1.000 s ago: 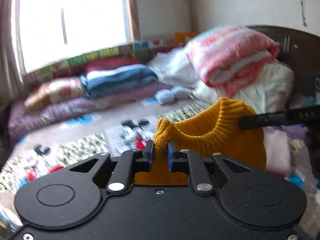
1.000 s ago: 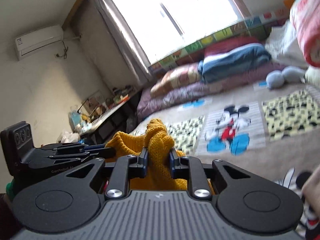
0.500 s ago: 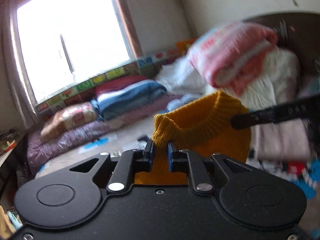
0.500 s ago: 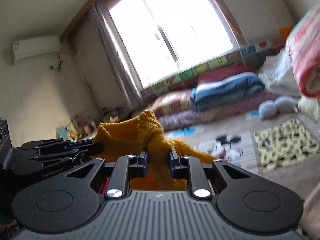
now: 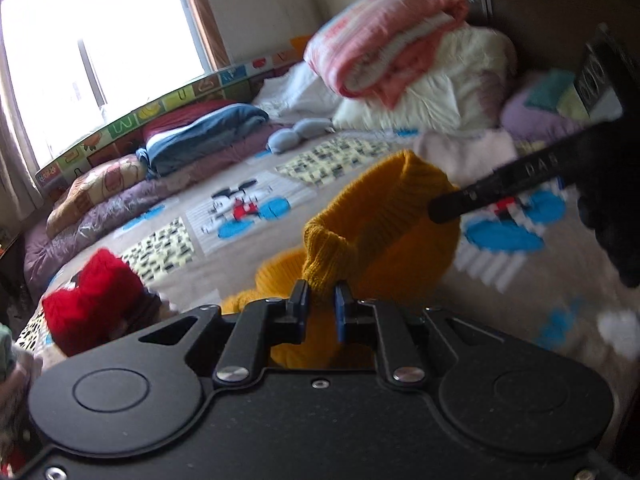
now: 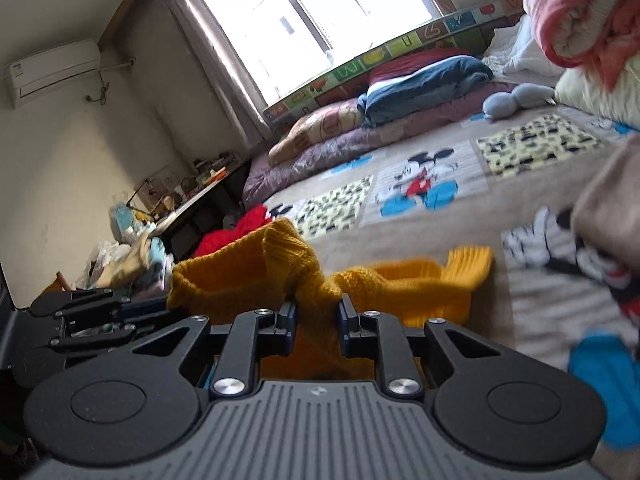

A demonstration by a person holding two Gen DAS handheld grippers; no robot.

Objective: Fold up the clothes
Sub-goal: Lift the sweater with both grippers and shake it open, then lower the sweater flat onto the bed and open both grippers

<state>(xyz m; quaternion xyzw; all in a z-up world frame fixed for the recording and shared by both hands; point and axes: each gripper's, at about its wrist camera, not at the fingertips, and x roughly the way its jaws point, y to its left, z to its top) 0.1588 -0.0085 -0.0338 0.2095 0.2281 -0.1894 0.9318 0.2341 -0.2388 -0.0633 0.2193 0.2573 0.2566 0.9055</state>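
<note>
A mustard-yellow knit sweater (image 5: 384, 224) hangs between both grippers, low over the bed. My left gripper (image 5: 322, 300) is shut on one edge of its ribbed hem. My right gripper (image 6: 316, 312) is shut on a bunched fold of the same sweater (image 6: 248, 276), and part of the knit (image 6: 424, 280) lies on the bedspread ahead. The right gripper's finger (image 5: 500, 188) shows in the left wrist view, pinching the far side of the hem. The left gripper (image 6: 92, 316) appears at the left edge of the right wrist view.
The bed has a cartoon-mouse patchwork bedspread (image 6: 420, 184). A red knit garment (image 5: 96, 296) lies at its near left corner. Folded quilts (image 5: 200, 136) line the window side. A pink and white blanket pile (image 5: 404, 52) sits by the dark headboard. A cluttered desk (image 6: 172, 196) stands left.
Both grippers have dropped toward the bed with the sweater still held. The sweater's lower part now rests on the bedspread, and the red garment has come into view.
</note>
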